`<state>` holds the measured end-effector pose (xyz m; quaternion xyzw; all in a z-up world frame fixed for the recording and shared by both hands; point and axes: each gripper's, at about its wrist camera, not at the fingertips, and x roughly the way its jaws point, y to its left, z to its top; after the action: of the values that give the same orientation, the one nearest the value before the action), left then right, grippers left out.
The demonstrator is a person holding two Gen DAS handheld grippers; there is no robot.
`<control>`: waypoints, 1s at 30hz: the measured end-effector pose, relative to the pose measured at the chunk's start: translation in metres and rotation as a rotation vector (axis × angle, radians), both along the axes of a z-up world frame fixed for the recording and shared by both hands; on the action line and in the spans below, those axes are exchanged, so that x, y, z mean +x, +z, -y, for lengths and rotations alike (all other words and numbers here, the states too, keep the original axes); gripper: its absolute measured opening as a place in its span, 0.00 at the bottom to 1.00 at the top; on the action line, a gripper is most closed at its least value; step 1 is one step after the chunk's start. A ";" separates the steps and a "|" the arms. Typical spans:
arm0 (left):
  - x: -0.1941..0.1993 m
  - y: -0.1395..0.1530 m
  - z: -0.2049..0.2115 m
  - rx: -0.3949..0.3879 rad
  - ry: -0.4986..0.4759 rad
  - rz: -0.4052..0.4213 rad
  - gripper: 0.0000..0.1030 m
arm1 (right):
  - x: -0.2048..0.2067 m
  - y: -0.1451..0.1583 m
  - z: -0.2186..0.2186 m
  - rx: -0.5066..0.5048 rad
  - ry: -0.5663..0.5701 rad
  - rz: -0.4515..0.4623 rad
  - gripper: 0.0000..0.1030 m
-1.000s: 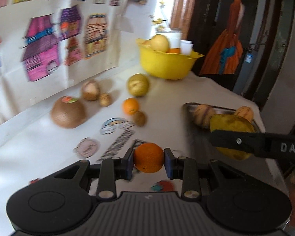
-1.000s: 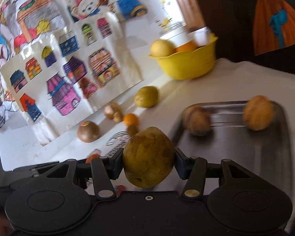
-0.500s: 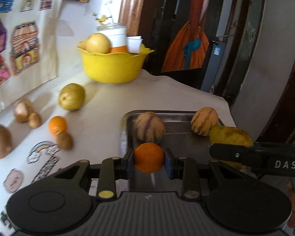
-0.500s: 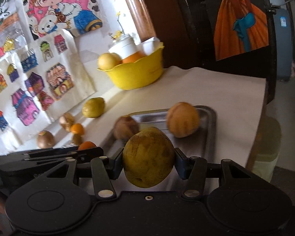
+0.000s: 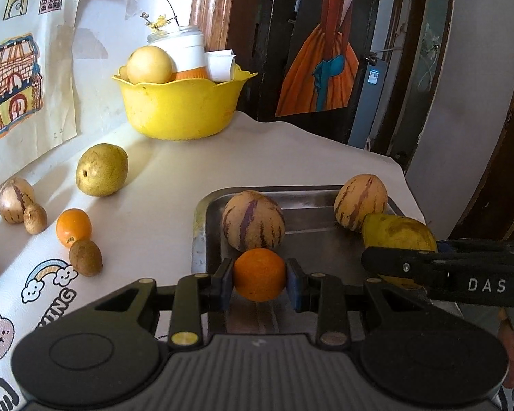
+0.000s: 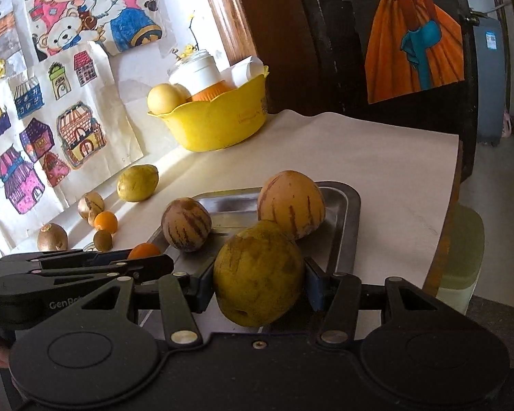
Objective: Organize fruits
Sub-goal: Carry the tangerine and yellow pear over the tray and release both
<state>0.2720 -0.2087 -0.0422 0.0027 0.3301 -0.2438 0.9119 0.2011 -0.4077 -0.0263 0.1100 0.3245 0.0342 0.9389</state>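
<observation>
My left gripper [image 5: 259, 284] is shut on a small orange [image 5: 259, 274], held over the near left part of a steel tray [image 5: 308, 250]. My right gripper [image 6: 259, 282] is shut on a large yellow-green pear [image 6: 258, 272], above the tray's [image 6: 342, 226] near edge. Two purple-striped melons [image 5: 253, 225] [image 5: 359, 201] lie in the tray. In the left wrist view the right gripper [image 5: 428, 267] and its pear [image 5: 399, 231] show at the right. The left gripper [image 6: 85, 267] with its orange [image 6: 144, 250] shows at the left of the right wrist view.
On the white table left of the tray lie a green pear [image 5: 101, 169], a small orange [image 5: 73, 227], two brown kiwis [image 5: 85, 257] [image 5: 35, 218] and a striped melon [image 5: 15, 199]. A yellow bowl [image 5: 181, 106] with fruit and a jar stands at the back. Drawings hang on the wall.
Both grippers swung right from the loose fruit over to the tray and sank a little, each keeping its fruit. The tray and its two melons now fill the middle of both views.
</observation>
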 end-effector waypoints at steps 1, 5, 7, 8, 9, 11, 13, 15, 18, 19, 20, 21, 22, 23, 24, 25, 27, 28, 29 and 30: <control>0.000 0.000 -0.001 -0.002 0.002 -0.002 0.34 | 0.001 0.000 -0.001 -0.007 0.003 0.001 0.53; 0.002 -0.002 -0.001 0.003 0.003 -0.004 0.34 | 0.002 0.000 -0.006 -0.037 0.016 0.002 0.53; 0.003 -0.002 -0.001 0.003 0.005 -0.007 0.34 | 0.002 -0.001 -0.008 -0.050 0.021 0.001 0.53; 0.003 -0.003 -0.001 0.003 0.005 -0.009 0.34 | 0.002 -0.001 -0.009 -0.056 0.024 0.001 0.53; 0.003 -0.003 -0.001 0.005 0.006 -0.010 0.34 | 0.003 -0.001 -0.009 -0.061 0.026 -0.002 0.53; 0.003 -0.003 -0.001 0.012 0.005 -0.011 0.34 | 0.004 0.000 -0.010 -0.065 0.032 -0.007 0.53; 0.003 -0.004 0.000 0.016 0.002 -0.014 0.34 | 0.005 0.000 -0.010 -0.066 0.037 -0.011 0.53; 0.004 -0.004 0.001 0.019 0.001 -0.016 0.34 | 0.005 0.000 -0.011 -0.071 0.039 -0.013 0.53; 0.005 -0.005 0.002 0.027 0.002 -0.018 0.34 | 0.006 0.001 -0.011 -0.073 0.039 -0.015 0.53; 0.006 -0.005 0.002 0.026 0.002 -0.020 0.34 | 0.006 0.001 -0.011 -0.072 0.038 -0.015 0.53; 0.006 -0.005 0.002 0.027 0.001 -0.021 0.34 | 0.006 0.001 -0.011 -0.071 0.038 -0.015 0.53; 0.006 -0.005 0.003 0.029 0.000 -0.022 0.34 | 0.006 0.001 -0.011 -0.071 0.038 -0.016 0.53; 0.006 -0.005 0.003 0.031 0.000 -0.022 0.34 | 0.006 0.001 -0.011 -0.071 0.038 -0.016 0.53; 0.006 -0.005 0.003 0.033 -0.001 -0.023 0.34 | 0.006 0.001 -0.011 -0.071 0.039 -0.016 0.53; 0.006 -0.006 0.004 0.035 -0.002 -0.024 0.34 | 0.006 0.001 -0.011 -0.069 0.040 -0.016 0.53; 0.006 -0.006 0.004 0.036 -0.002 -0.024 0.34 | 0.006 0.001 -0.011 -0.068 0.040 -0.017 0.53; 0.005 -0.006 0.005 0.040 -0.010 -0.024 0.34 | 0.006 0.001 -0.011 -0.073 0.039 -0.015 0.53; 0.005 -0.006 0.005 0.042 -0.014 -0.023 0.34 | 0.006 0.001 -0.011 -0.071 0.041 -0.015 0.54; 0.005 -0.006 0.005 0.045 -0.015 -0.023 0.34 | 0.006 0.001 -0.011 -0.068 0.038 -0.015 0.54; 0.005 -0.005 0.005 0.045 -0.016 -0.024 0.34 | 0.005 0.001 -0.011 -0.065 0.038 -0.016 0.54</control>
<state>0.2767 -0.2134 -0.0477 0.0228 0.3465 -0.2437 0.9056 0.2065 -0.3969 -0.0250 0.0735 0.3348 0.0407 0.9385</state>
